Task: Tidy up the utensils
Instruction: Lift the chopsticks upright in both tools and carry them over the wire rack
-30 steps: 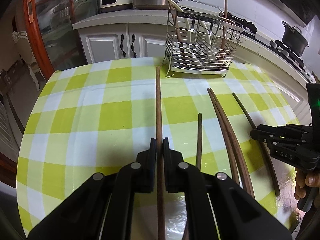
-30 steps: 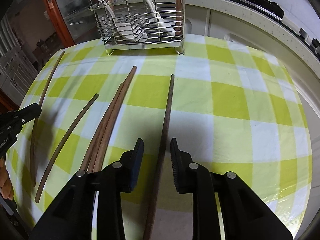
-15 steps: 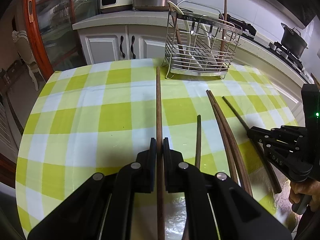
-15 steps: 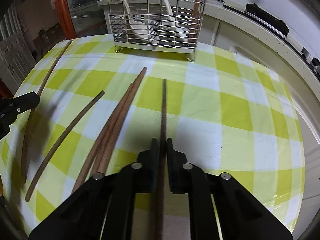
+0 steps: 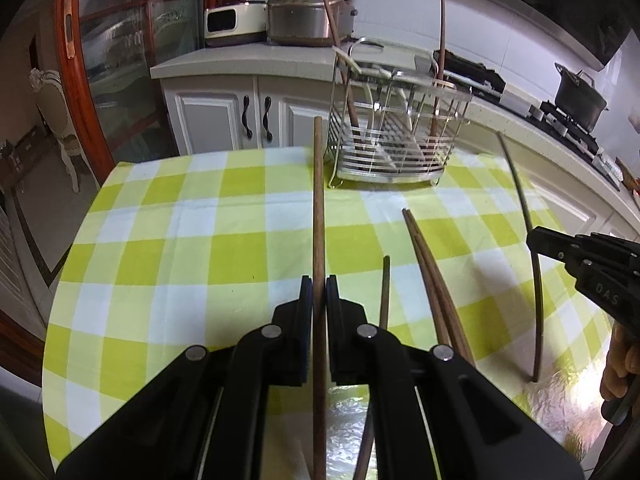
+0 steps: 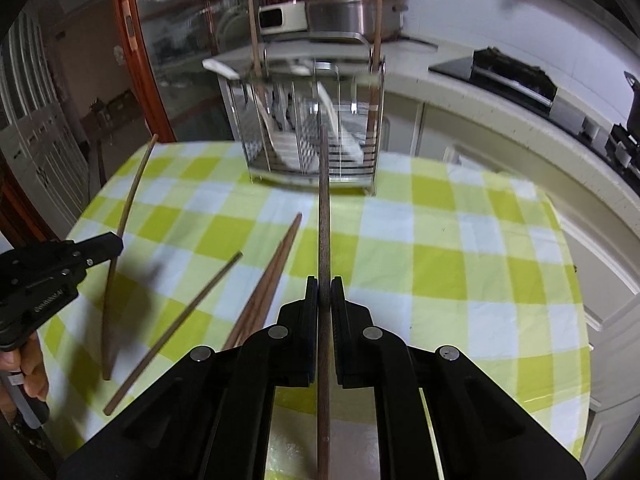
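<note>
My left gripper (image 5: 319,292) is shut on a long brown wooden chopstick (image 5: 318,200) and holds it tilted up off the checked table, its tip toward the wire utensil rack (image 5: 396,132). My right gripper (image 6: 324,292) is shut on another brown chopstick (image 6: 323,216), also raised and pointing at the rack (image 6: 312,132). A pair of chopsticks (image 5: 432,276) and a single one (image 5: 385,292) lie on the cloth between the grippers. The rack holds upright chopsticks and white spoons.
The round table has a yellow-green checked cloth (image 5: 180,248). White cabinets (image 5: 224,116) and a counter with cookers (image 5: 308,12) stand behind the rack. A stove with a black pot (image 5: 580,96) is at the far right.
The right gripper closed on its chopstick and lifted it off the cloth. Both grippers rose, and both chopsticks now tilt up toward the rack.
</note>
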Tool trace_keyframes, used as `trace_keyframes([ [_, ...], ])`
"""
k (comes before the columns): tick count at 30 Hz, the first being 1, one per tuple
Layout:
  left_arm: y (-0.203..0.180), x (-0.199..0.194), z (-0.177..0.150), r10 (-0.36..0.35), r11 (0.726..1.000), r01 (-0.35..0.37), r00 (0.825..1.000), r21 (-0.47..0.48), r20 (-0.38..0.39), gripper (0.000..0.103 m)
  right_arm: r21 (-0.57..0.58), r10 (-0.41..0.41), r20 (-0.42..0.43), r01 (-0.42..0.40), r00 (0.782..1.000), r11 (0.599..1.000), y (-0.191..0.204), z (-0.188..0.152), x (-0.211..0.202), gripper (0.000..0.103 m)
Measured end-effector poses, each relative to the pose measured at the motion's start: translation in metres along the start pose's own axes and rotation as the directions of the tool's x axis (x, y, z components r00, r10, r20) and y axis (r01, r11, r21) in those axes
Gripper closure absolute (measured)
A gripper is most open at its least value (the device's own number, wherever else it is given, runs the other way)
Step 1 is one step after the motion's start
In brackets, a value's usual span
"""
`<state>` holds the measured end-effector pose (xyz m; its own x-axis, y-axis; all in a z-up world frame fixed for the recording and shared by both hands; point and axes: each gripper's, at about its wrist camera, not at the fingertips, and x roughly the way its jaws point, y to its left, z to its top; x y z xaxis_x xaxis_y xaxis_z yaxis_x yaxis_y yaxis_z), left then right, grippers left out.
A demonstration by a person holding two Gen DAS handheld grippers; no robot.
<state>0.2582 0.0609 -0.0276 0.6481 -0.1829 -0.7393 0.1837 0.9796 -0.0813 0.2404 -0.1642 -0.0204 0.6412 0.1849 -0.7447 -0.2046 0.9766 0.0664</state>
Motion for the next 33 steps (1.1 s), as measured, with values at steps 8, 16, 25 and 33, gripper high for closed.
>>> trace_keyframes([
  [8,0.003,-0.021,0.009,-0.010,1.000,0.011,0.998,-0.019,0.059,0.096,0.005,-0.005,0.082,0.004,0.997,1.000,-0.002,0.010,-0.034,0.094],
  [16,0.002,-0.036,0.015,-0.004,0.999,0.008,0.994,-0.036,0.105,0.096,0.013,-0.029,0.133,0.027,0.991,1.000,-0.007,0.014,-0.051,0.095],
  [25,0.003,-0.051,0.018,0.013,0.998,-0.002,0.984,-0.064,0.180,0.096,0.015,-0.038,0.149,0.037,0.988,0.999,-0.008,0.011,-0.056,0.094],
  [33,-0.001,-0.058,0.018,0.018,0.998,-0.008,0.983,-0.059,0.184,0.096,0.018,-0.045,0.165,0.043,0.985,0.999,-0.009,0.011,-0.061,0.094],
])
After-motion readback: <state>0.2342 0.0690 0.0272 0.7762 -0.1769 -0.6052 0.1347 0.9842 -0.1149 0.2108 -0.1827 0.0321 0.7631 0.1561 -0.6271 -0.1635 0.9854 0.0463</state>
